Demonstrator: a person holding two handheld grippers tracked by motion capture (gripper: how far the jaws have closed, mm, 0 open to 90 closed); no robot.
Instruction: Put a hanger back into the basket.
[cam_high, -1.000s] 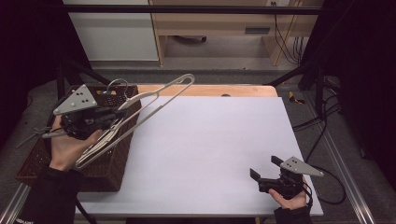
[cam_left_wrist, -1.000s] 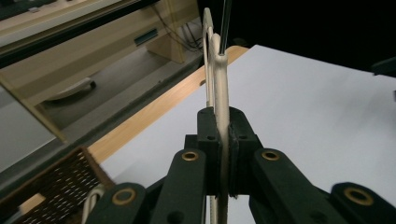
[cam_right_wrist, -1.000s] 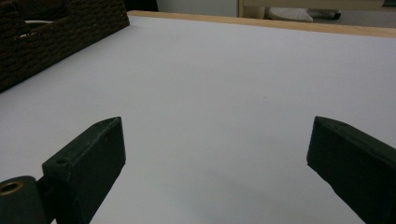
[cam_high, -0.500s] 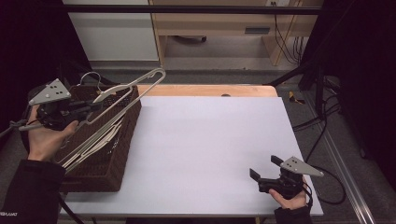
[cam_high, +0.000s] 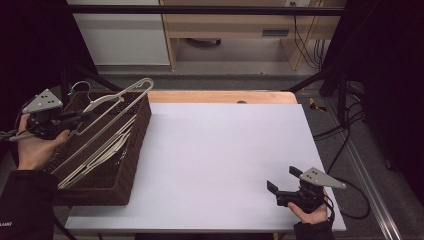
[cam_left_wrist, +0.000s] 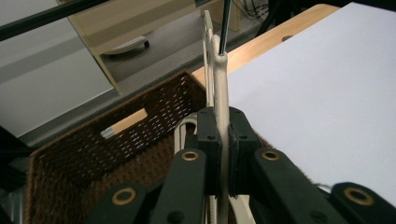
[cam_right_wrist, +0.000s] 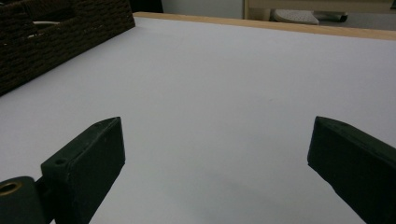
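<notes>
Left gripper (cam_high: 75, 119) sits at the left edge of the table (cam_high: 225, 150), above the dark wicker basket (cam_high: 125, 165). Its jaws are clamped on a cream hanger (cam_high: 117, 102) — in the left gripper view the hanger's arm (cam_left_wrist: 220, 116) runs up between the two pads, pinched from both sides. In the high view the hanger is lifted and tilted, its far end reaching past the basket's back right corner, its metal hook (cam_high: 80, 87) curling up near the gripper. More cream hangers (cam_high: 97, 155) lie inside the basket, slanting along its length.

Right gripper (cam_high: 283, 182) is held low at the near right corner of the table, well apart from the basket. Jaws spread wide — the right gripper view shows bare white tabletop between them, nothing gripped. The basket's wall (cam_right_wrist: 56, 42) shows at that view's upper left.
</notes>
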